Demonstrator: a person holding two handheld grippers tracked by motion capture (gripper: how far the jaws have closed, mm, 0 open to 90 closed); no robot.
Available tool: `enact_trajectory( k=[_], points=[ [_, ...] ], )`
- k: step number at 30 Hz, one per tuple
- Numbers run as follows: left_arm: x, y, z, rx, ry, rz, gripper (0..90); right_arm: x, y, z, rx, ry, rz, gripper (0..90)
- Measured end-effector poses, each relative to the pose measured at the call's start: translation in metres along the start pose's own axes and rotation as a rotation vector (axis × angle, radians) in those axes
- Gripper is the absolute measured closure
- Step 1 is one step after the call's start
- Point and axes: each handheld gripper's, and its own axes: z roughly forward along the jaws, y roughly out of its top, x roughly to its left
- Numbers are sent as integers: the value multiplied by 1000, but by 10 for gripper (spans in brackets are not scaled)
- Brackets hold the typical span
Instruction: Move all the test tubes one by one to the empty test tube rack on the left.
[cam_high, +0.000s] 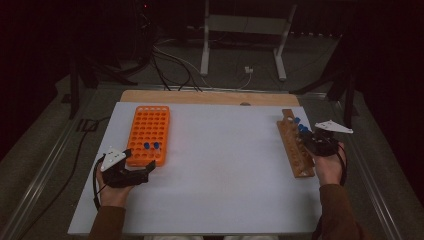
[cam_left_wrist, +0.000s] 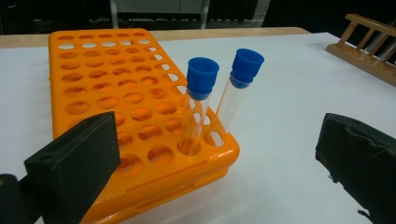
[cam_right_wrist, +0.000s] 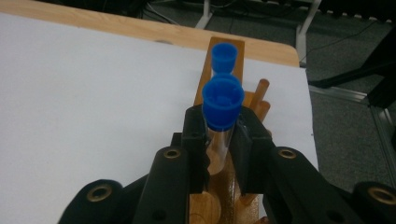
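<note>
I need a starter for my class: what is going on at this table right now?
A person works with two handheld grippers, apparently moving capped test tubes between racks. The right gripper is shut on a blue-capped test tube that stands in the wooden rack at the table's right, with another capped tube behind it. The left gripper waits open beside the orange rack, which holds two blue-capped tubes near its corner.

Left gripper (cam_high: 142, 167) agape, right gripper (cam_right_wrist: 219, 140) clamped.
</note>
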Motion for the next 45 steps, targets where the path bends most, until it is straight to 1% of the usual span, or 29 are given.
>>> enact_trajectory(
  k=[5, 16, 18, 20, 25, 29, 36, 39, 45],
  points=[
    [0, 0, 0, 1, 0, 1, 6, 1, 9, -10, -33, 0, -7, 765],
    [-1, 1, -1, -5, 2, 2, 6, 5, 27, -38, -113, 7, -44, 766],
    [-1, 1, -1, -11, 3, 1, 6, 7, 30, -43, -125, 17, -49, 766],
    [-1, 1, -1, -13, 6, 4, 7, 10, 32, -45, -132, 37, -54, 766],
    [-2, 3, -3, -25, 13, 6, 7, 27, 35, -47, -138, 82, -93, 765],
    [-4, 4, -5, -32, 19, 20, 7, 43, 37, -45, -142, 123, -121, 765],
    [-9, 7, -6, -42, 26, 46, 7, 70, 38, -36, -142, 204, -138, 764],
    [-13, 9, -7, -52, 40, 69, 7, 81, 38, -32, -139, 228, -148, 764],
    [-23, 14, -8, -76, 31, 95, 9, 103, 39, -23, -137, 284, -158, 763]
  ],
)
